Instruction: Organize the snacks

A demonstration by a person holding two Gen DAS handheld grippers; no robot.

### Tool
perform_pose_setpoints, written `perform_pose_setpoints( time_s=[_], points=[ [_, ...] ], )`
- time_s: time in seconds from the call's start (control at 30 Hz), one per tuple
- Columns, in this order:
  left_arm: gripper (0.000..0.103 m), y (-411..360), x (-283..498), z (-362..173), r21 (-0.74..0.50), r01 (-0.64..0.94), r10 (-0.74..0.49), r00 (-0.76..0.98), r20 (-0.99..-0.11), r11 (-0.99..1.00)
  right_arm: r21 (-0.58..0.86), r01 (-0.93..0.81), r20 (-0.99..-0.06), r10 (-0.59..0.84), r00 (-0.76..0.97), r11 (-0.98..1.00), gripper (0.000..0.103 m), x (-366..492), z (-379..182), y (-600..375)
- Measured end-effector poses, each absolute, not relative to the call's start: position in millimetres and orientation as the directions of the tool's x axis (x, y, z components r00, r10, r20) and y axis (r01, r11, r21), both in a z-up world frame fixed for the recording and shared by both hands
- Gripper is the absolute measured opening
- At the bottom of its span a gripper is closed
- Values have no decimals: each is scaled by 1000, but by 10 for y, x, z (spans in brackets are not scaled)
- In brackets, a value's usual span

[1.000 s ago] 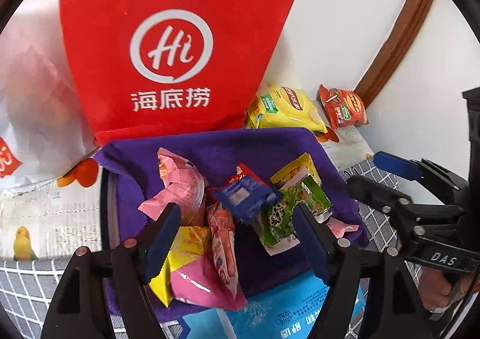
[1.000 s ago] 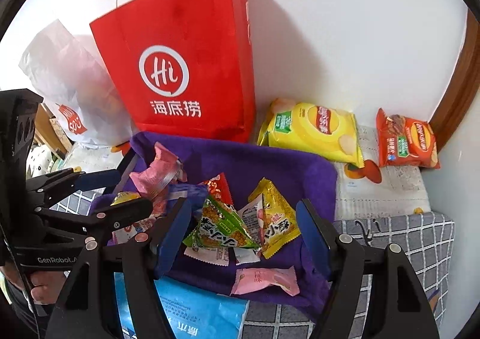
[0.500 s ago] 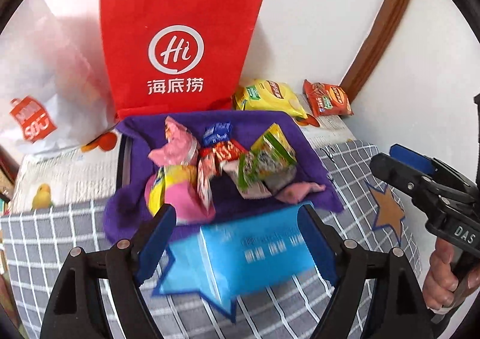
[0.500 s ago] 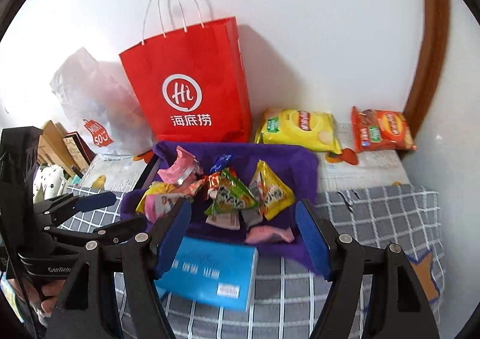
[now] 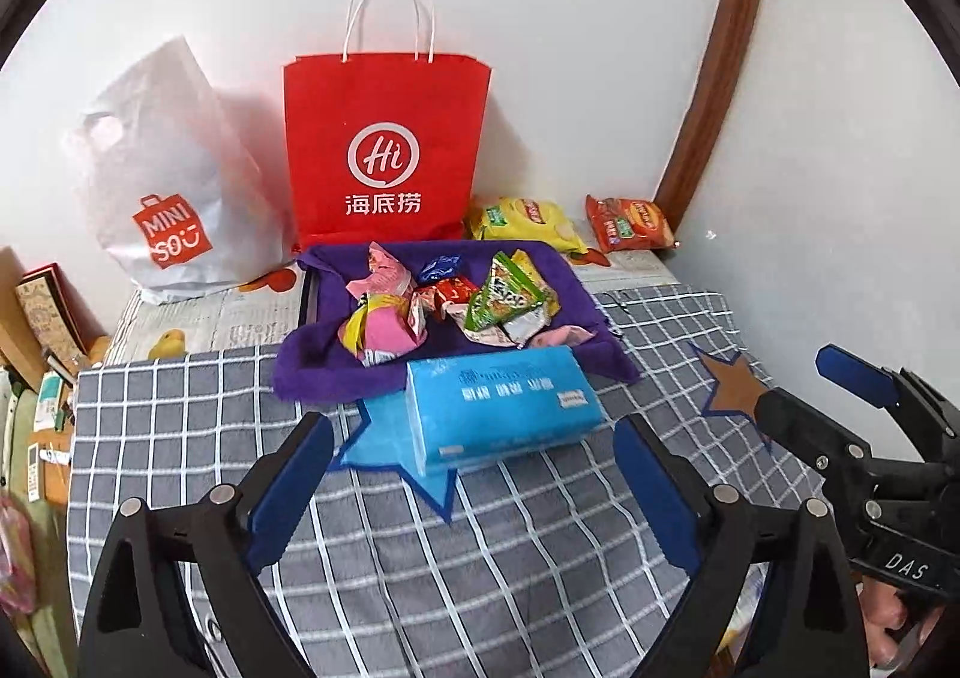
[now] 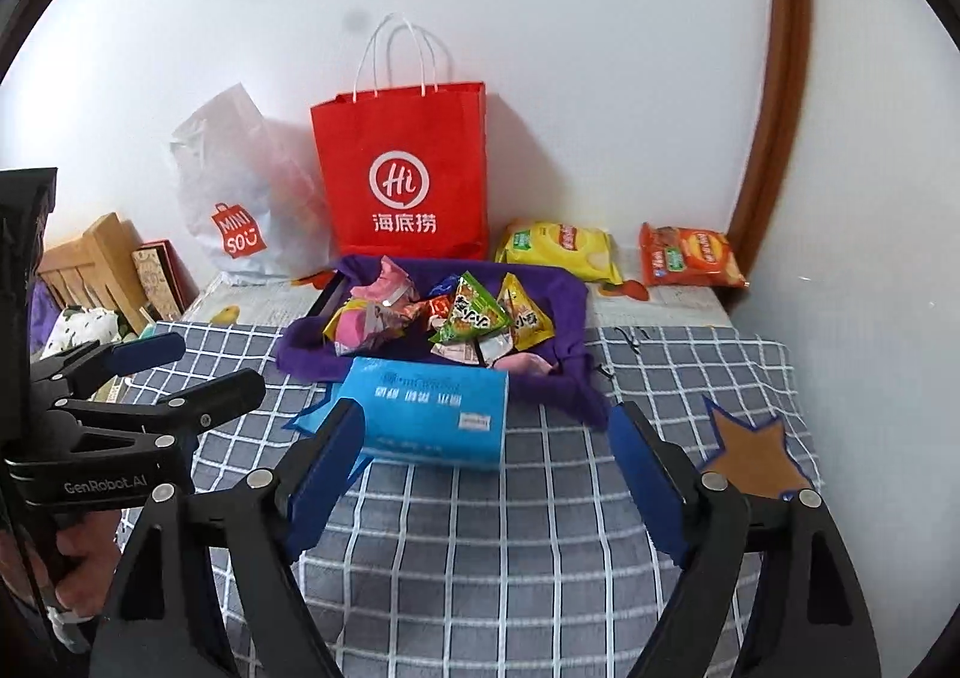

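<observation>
Several small snack packets (image 5: 456,300) (image 6: 456,318) lie piled on a purple cloth tray (image 5: 336,372) (image 6: 570,306) on a grey checked blanket. A yellow chip bag (image 5: 528,219) (image 6: 558,249) and an orange chip bag (image 5: 627,222) (image 6: 690,255) lie behind it by the wall. A blue tissue pack (image 5: 498,408) (image 6: 429,414) lies in front of the tray. My left gripper (image 5: 474,492) (image 6: 180,372) is open and empty, well back from the tray. My right gripper (image 6: 486,474) (image 5: 828,384) is open and empty too.
A red paper bag (image 5: 384,150) (image 6: 408,174) and a white plastic bag (image 5: 168,180) (image 6: 240,198) stand against the wall behind the tray. Boxes and clutter (image 5: 36,318) sit off the left edge. A brown star patch (image 5: 732,390) (image 6: 756,456) marks the blanket at right.
Both grippers have pulled back and up from over the tray, so the whole scene shows now. Both stay open and empty.
</observation>
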State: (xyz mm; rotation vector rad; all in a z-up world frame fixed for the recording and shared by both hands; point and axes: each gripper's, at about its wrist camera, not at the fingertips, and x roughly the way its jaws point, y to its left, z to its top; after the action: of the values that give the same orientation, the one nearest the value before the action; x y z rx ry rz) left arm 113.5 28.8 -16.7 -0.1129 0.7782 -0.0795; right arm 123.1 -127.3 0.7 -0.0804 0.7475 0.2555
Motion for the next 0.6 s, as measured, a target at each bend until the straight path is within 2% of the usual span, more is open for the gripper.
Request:
perform_pose_setpoints(
  time_s=[0.07,0.17,0.3,0.37,0.6],
  points=[
    [97,268,968,-139,-121,22,-99,725,-681,992,22,-250,-661,202,723,968,93,1043,44,-1310],
    [99,221,729,-97,-96,9,-71,747,-661,995,34,-233,-642,200,740,972,96,832,64,-1370],
    [101,164,470,-65,-89,2,-59,762,-645,996,71,-209,-647,205,735,975,98,604,61,-1472],
    [101,140,337,-45,-78,-10,-42,774,-631,997,58,-187,-640,180,747,981,101,485,64,-1517],
    [102,91,74,7,-63,-19,-24,792,-610,998,46,-164,-618,157,771,985,102,223,91,-1584]
  ],
)
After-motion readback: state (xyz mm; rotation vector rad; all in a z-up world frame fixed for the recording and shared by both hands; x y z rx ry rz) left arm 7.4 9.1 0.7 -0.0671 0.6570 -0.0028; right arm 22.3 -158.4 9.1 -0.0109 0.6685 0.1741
